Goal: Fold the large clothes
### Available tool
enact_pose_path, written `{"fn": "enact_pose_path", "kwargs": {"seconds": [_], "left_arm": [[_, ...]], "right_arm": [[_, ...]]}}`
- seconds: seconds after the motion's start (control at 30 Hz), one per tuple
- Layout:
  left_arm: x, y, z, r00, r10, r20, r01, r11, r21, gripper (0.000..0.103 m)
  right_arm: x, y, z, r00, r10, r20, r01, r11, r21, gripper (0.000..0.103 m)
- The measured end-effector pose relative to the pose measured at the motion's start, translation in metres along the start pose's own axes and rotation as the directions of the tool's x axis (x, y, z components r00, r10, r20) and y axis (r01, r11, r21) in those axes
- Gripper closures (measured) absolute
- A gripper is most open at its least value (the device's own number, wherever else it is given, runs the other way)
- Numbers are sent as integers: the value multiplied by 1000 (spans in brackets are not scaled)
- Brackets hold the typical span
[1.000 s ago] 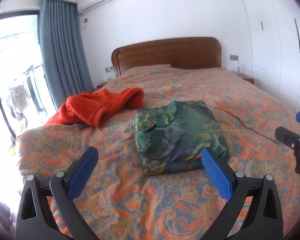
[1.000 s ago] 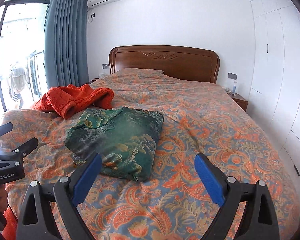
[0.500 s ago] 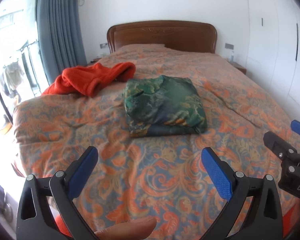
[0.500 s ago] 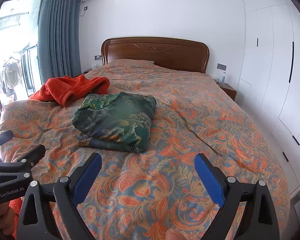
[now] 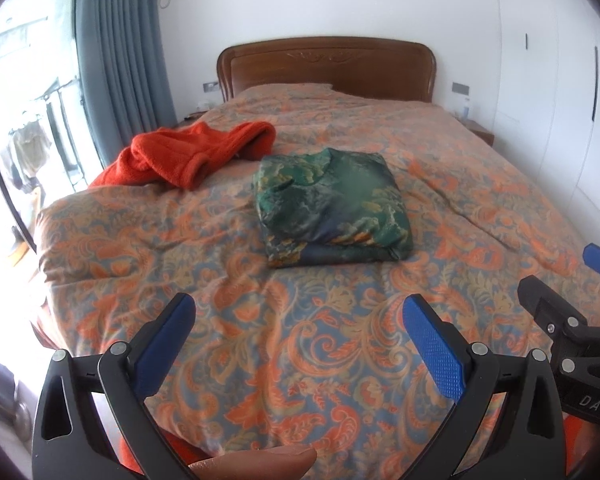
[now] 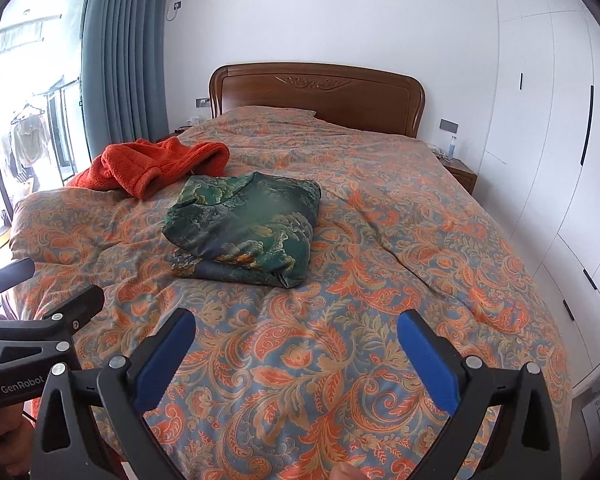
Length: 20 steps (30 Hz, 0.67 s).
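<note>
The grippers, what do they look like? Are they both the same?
Yes, they match. The left gripper and right gripper each have two curved black fingers with cut-out holes and round silver rivets. Each finger ends in a bright blue pad with a bumpy, dotted face. White letters are printed on the black bodies: "GenRobot" on the left one, "DAS" on the right.

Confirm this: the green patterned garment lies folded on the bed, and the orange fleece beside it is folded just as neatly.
Not quite. The green patterned garment lies folded on the bed, but the orange fleece beside it is a crumpled heap, not folded. The right wrist view shows it.
</note>
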State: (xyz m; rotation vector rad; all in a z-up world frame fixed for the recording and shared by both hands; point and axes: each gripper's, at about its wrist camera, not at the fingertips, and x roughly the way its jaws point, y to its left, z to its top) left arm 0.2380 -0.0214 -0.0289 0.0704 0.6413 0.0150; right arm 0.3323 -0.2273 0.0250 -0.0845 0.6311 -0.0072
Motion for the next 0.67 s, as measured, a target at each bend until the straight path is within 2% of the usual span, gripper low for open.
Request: {"fn": "enact_pose_path", "kwargs": {"seconds": [0.17,0.67], "left_arm": [[-6,4,2,1000,13,16,-12,1000,-9,0],[0,6,0,1000,-12,9,12,999,-33,0]], "right_arm": [[-2,7,4,1000,-10,3,10,1000,-13,0],[1,6,6,999,-31,-12,31,1000,-1,0]]}}
